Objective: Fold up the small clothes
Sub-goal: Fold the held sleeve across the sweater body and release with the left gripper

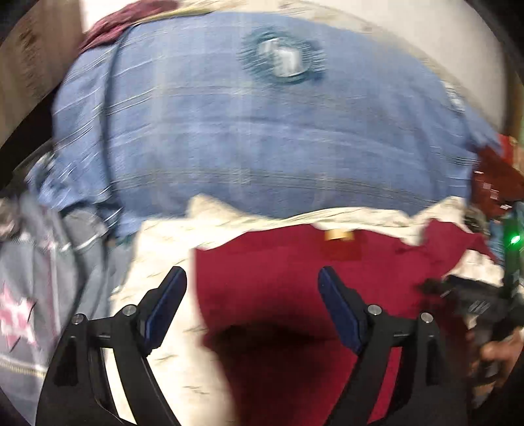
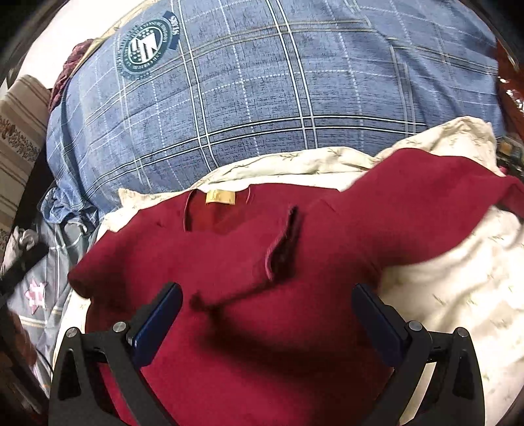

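Observation:
A small dark red top (image 2: 249,262) lies spread on a cream printed sheet (image 2: 452,301), its yellow neck label (image 2: 220,198) facing up at the far side. One flap lies folded over the middle, leaving a dark slit (image 2: 285,249). My right gripper (image 2: 267,291) hovers over the top, open, nothing between its fingers. In the blurred left wrist view the same red top (image 1: 278,295) fills the lower middle. My left gripper (image 1: 252,275) stands open over its left edge, holding nothing. The other gripper's black body (image 1: 475,304) with a green light shows at the right edge.
A large blue checked pillow (image 2: 262,85) with a round badge (image 2: 145,42) lies just beyond the top. A grey cloth with a pink star (image 2: 36,291) lies at the left. Dark maroon fabric (image 1: 108,24) peeks out behind the pillow. A striped cushion (image 2: 19,137) stands far left.

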`<state>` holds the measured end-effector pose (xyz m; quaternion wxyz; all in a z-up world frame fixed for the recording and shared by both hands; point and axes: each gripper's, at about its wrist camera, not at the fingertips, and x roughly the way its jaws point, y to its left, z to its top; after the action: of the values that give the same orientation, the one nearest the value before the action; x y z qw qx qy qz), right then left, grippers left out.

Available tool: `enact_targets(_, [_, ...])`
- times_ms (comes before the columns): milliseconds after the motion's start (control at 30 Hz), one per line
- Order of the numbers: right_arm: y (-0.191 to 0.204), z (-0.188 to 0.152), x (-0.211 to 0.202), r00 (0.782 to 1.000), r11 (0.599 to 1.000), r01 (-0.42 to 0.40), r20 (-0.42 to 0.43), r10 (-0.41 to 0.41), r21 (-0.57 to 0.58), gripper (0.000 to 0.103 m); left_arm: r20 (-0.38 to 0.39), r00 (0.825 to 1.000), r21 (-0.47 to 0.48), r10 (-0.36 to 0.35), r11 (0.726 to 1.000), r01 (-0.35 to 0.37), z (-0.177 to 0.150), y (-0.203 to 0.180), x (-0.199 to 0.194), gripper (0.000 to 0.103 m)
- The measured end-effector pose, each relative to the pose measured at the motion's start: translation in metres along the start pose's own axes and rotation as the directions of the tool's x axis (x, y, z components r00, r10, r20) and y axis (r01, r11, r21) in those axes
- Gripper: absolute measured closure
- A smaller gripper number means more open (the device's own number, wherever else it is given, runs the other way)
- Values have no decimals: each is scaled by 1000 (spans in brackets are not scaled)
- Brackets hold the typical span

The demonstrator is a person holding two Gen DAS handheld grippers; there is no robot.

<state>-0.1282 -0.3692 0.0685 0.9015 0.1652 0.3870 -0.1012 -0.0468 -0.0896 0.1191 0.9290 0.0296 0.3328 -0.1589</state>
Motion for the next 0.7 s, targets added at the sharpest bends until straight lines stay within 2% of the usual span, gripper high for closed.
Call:
enact_targets(67, [-1, 4, 7, 1000, 1000, -4, 3, 4, 15, 1, -51, 998, -37, 41, 998, -43, -10, 14, 23, 21])
enact_targets(133, [1, 9, 14, 1000, 1000, -18, 17, 18, -3, 9, -95, 994, -76, 46, 996, -53, -18, 24, 43, 21])
enact_targets(167, [2, 12, 18, 1000, 1000, 2, 18, -2, -27, 30, -122, 991, -92, 46, 994, -58, -20, 28, 53, 21])
enact_targets(200, [5, 15, 20, 1000, 998, 23, 6, -23, -59, 59, -136, 990, -100, 44, 993, -58, -21, 30, 58, 21])
enact_targets(267, [8, 23, 17, 1000, 995, 23, 13, -22, -93, 83, -139, 990, -113, 40, 992, -56, -21, 35, 60, 21])
enact_targets(300, [10, 29, 7, 998, 994, 27, 50, -22, -108, 89, -129, 991, -115, 44, 992, -59, -20, 36, 59, 21])
enact_targets(400, [8, 39, -9, 984, 986, 99, 158, -77, -132, 90, -111, 990, -90, 84, 991, -94, -21, 31, 60, 20])
enact_targets(467, [2, 42, 1, 982, 983, 132, 153, -112, -128, 90, -141, 983, -52, 118, 991, -126, -25, 24, 71, 20])
enact_targets(500, [-6, 42, 15, 985, 982, 146, 105, -134, -119, 90, -162, 979, -37, 123, 991, -131, -28, 21, 78, 20])
enact_targets(567, [-16, 40, 22, 992, 989, 122, 50, -118, -87, 90, -183, 976, -27, 115, 992, -122, -32, 19, 77, 20])
enact_targets(600, [-22, 40, 15, 996, 996, 75, 47, -72, -50, 85, -173, 979, -24, 109, 993, -115, -31, 18, 73, 20])
enact_targets(633, [-27, 40, 8, 997, 999, 45, 58, -44, -18, 84, -160, 981, -21, 107, 994, -111, -31, 17, 70, 20])
enact_targets(667, [-32, 41, 1, 998, 1000, 11, 68, -12, 18, 66, -144, 984, -13, 109, 994, -112, -30, 16, 66, 20])
enact_targets(700, [-36, 42, -4, 997, 999, -20, 72, 16, 47, 34, -131, 985, -5, 113, 993, -115, -29, 16, 62, 20])
